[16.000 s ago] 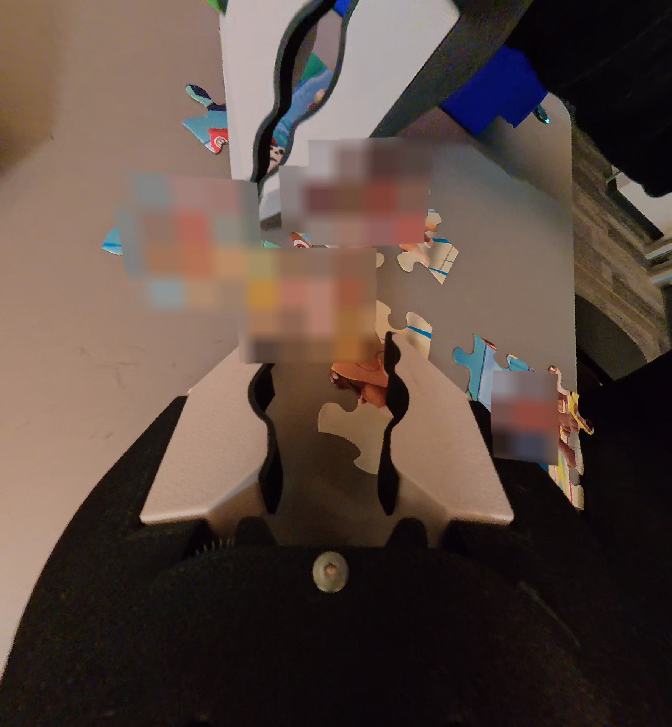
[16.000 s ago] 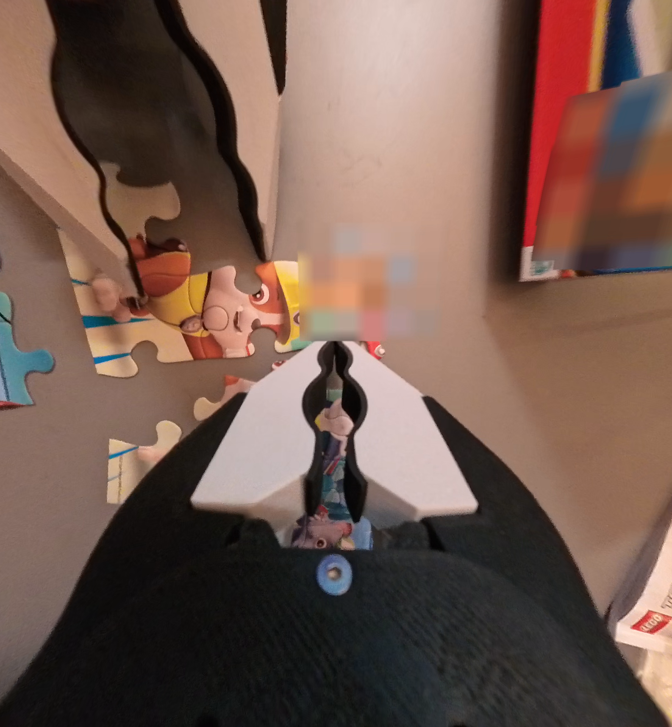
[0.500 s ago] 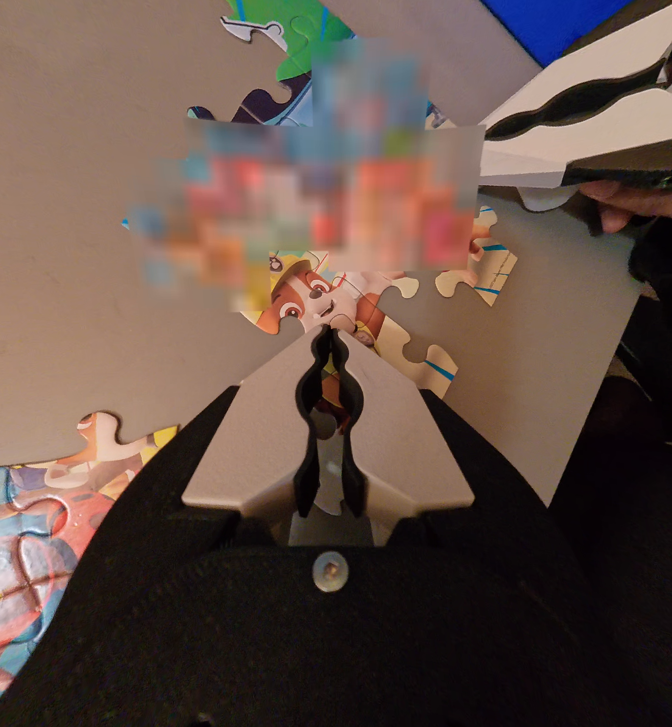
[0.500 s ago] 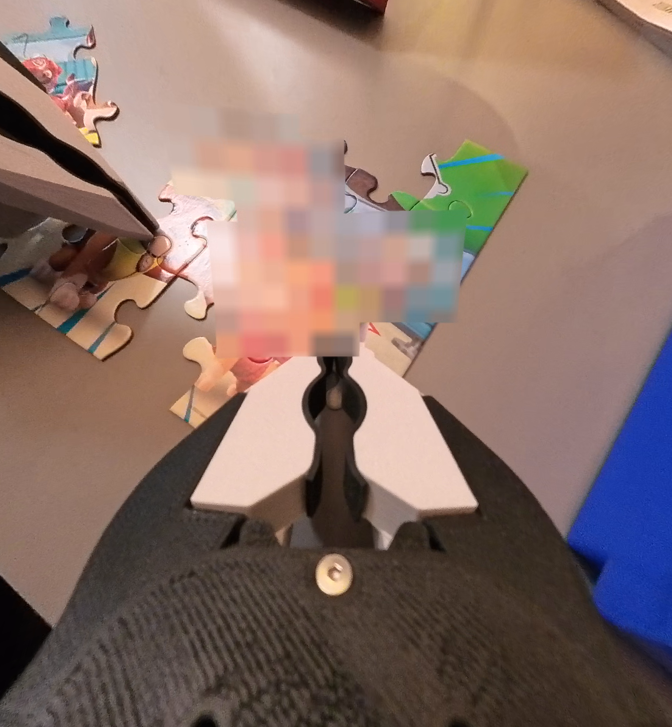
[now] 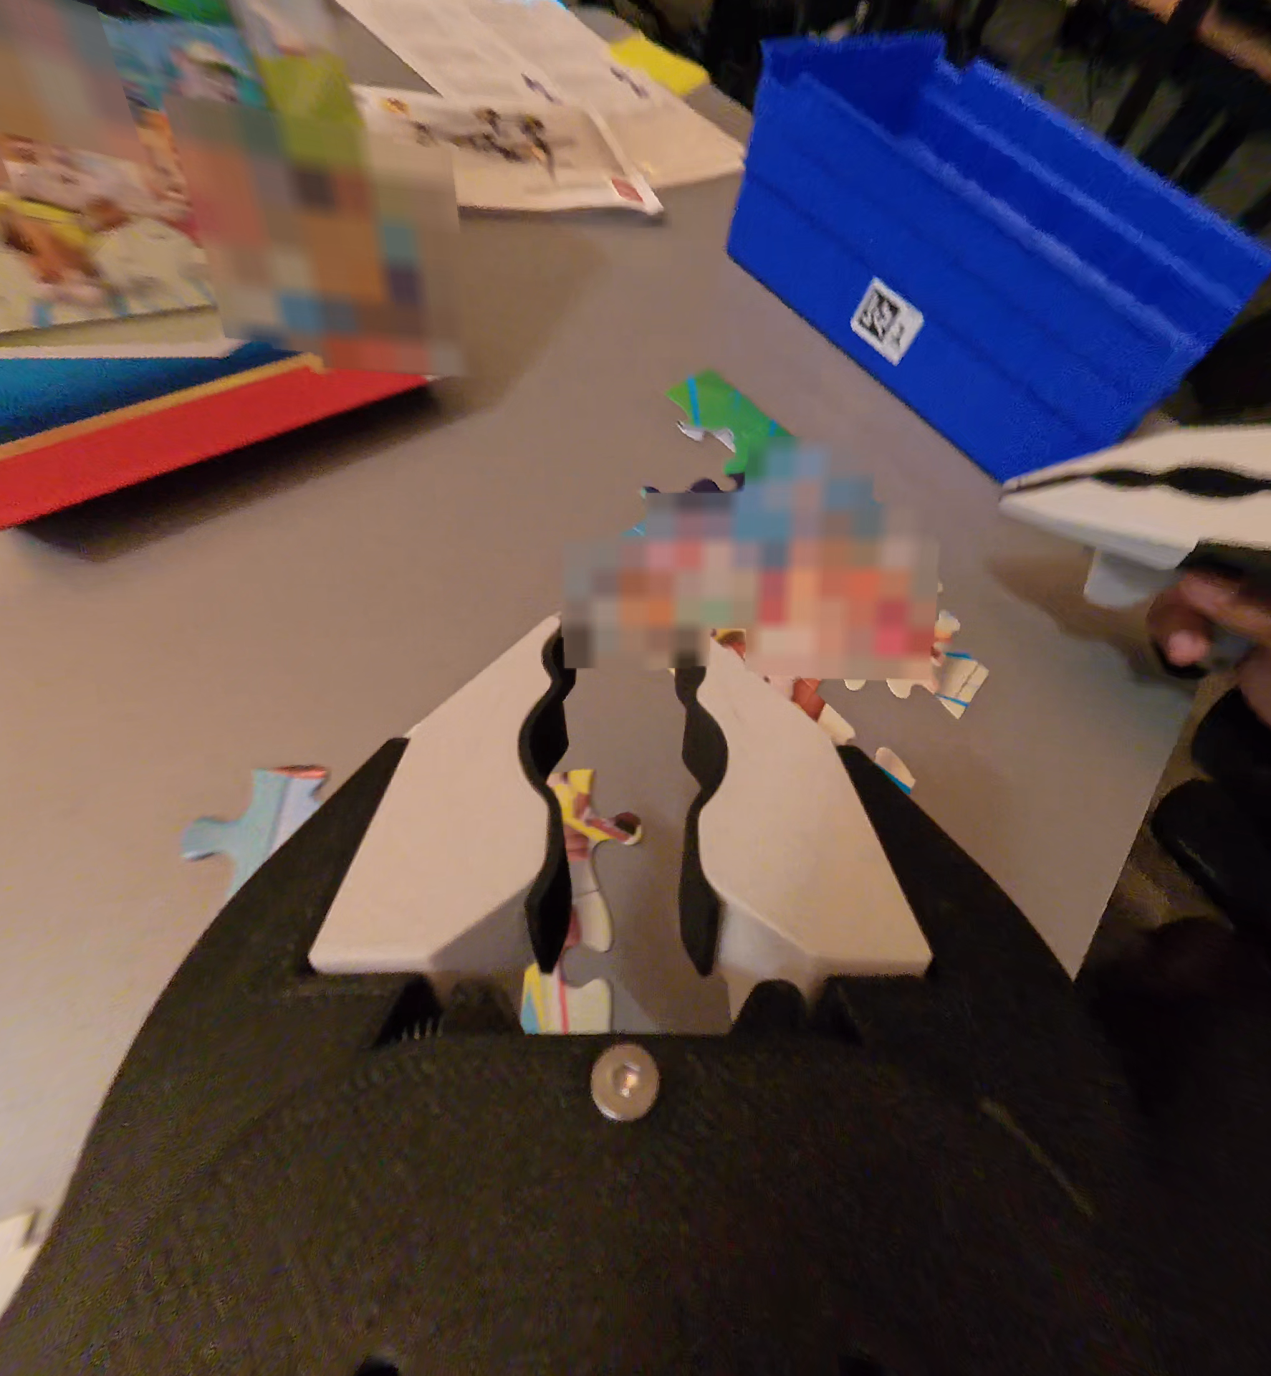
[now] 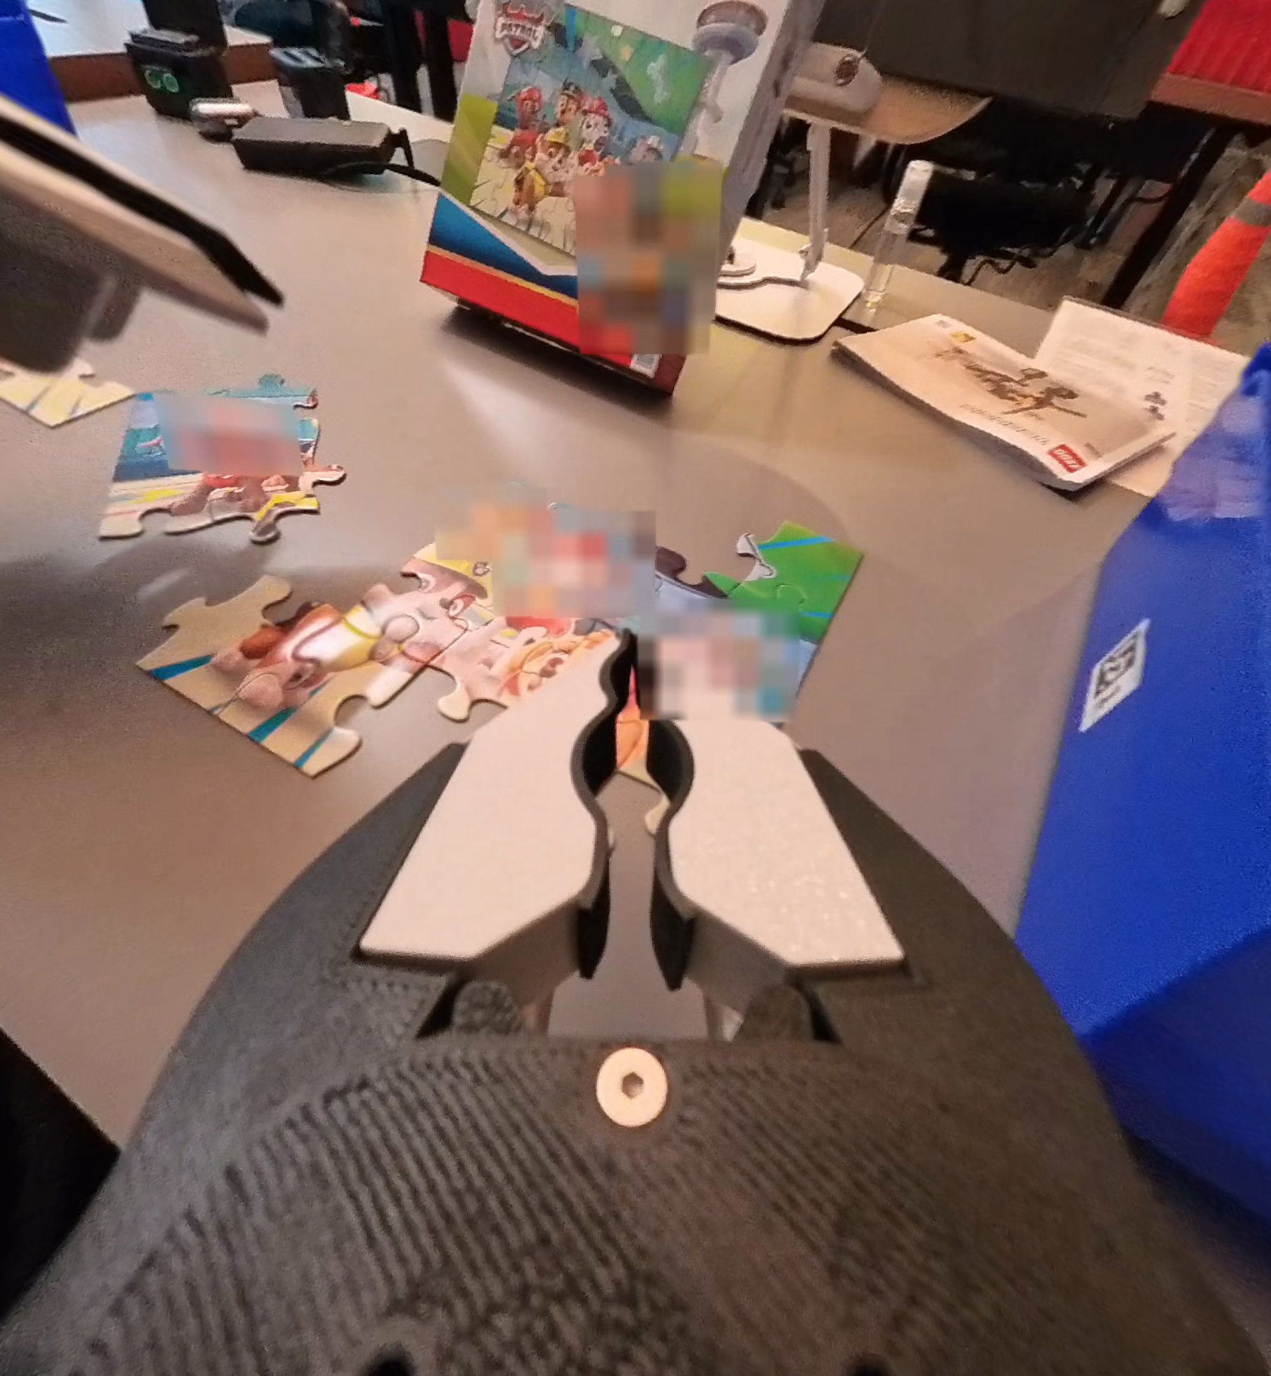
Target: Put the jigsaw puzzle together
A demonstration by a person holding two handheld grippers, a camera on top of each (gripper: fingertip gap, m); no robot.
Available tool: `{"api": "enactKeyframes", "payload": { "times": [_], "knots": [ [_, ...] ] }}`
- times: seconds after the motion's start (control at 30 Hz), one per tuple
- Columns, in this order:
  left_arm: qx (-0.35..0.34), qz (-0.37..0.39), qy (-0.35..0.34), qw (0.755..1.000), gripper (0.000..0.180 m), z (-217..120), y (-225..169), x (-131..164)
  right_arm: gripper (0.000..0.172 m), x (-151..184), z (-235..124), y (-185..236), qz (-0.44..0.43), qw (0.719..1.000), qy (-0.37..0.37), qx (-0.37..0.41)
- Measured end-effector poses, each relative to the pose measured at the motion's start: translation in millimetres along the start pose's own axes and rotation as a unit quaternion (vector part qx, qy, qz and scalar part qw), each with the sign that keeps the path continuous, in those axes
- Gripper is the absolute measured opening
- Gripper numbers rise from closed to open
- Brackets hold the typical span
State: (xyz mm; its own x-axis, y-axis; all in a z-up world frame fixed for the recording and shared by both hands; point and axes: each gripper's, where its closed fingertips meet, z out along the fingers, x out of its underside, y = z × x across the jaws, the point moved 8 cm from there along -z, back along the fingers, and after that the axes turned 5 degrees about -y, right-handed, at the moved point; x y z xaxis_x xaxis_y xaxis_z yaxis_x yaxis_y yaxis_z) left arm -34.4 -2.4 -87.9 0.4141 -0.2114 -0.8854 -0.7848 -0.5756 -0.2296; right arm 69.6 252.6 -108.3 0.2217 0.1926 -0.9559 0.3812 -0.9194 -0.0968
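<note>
- left wrist view: the left tool (image 5: 625,670) hangs above the grey tabletop (image 5: 320,596) with its jaws apart and nothing between the pads; a loose puzzle piece (image 5: 591,826) lies flat on the tabletop under the gap, not gripped.
- ahead of the fingertips sits the joined puzzle section (image 5: 737,417), partly covered by a mosaic patch; a single pale blue piece (image 5: 260,819) lies to the left, apart from it.
- a blue bin (image 5: 990,246) stands at the upper right, tilted in this view; its inside cannot be seen. a puzzle box (image 5: 134,417) lies at the upper left with booklets (image 5: 543,149) behind it.
- the right tool (image 5: 1168,476) enters from the right edge, jaws together, with a hand (image 5: 1258,655) below it.
- right wrist view: the right tool's black pads meet at the tip, with nothing seen gripped; its fingers (image 6: 528,819) hover over the near edge of the puzzle section, which shows here as a wide assembled strip with a green corner.
- this view alone shows a second joined cluster (image 6: 216,462) farther left, the puzzle box standing upright, a white stand base (image 6: 789,290), a black power brick (image 6: 305,141) and an orange cone (image 6: 1243,223) beyond the tabletop.
- the blue bin fills the right edge, contents hidden; the left tool crosses the upper left corner, blurred.
</note>
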Motion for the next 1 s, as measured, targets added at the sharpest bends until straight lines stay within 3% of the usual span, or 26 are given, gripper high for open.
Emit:
{"api": "enactKeyframes", "payload": {
  "times": [0.13, 0.33, 0.57, 0.67, 0.73, 0.83, 1.0],
  "knots": [
    [-0.036, -0.028, -0.036, 0.998, 0.025, -34.7, 31.1, -4.6, 0.0, 0.6, 4.7, 14.6, -0.024, 1.0, 0.014, -0.004],
    [-0.1, -0.03, -0.035, 0.994, 0.025, -84.0, 66.9, 8.1, 0.0, -1.1, 8.2, 24.9, -0.038, 0.999, 0.018, 0.001],
    [-0.077, -0.061, 0.009, 0.995, 0.029, -92.7, 81.4, 30.3, 0.0, -8.4, 22.8, 36.1, -0.003, 1.0, 0.0, -0.017],
    [-0.055, -0.052, 0.056, 0.996, 0.047, -82.2, 72.7, 40.4, 0.0, -10.6, 27.7, 39.0, -0.018, 1.0, 0.01, -0.016],
    [-0.069, -0.044, 0.073, 0.994, 0.079, -72.8, 66.0, 47.7, 0.0, -11.4, 29.7, 39.6, -0.028, 0.999, 0.016, -0.013],
    [-0.084, -0.026, 0.098, 0.991, 0.102, -56.5, 55.0, 60.0, 0.0, -12.0, 33.1, 39.5, -0.028, 0.999, 0.017, -0.012],
    [-0.115, -0.005, 0.133, 0.984, 0.117, -38.4, 52.4, 68.6, 0.0, -13.1, 37.1, 40.0, -0.022, 0.999, 0.015, -0.017]
  ]
}}
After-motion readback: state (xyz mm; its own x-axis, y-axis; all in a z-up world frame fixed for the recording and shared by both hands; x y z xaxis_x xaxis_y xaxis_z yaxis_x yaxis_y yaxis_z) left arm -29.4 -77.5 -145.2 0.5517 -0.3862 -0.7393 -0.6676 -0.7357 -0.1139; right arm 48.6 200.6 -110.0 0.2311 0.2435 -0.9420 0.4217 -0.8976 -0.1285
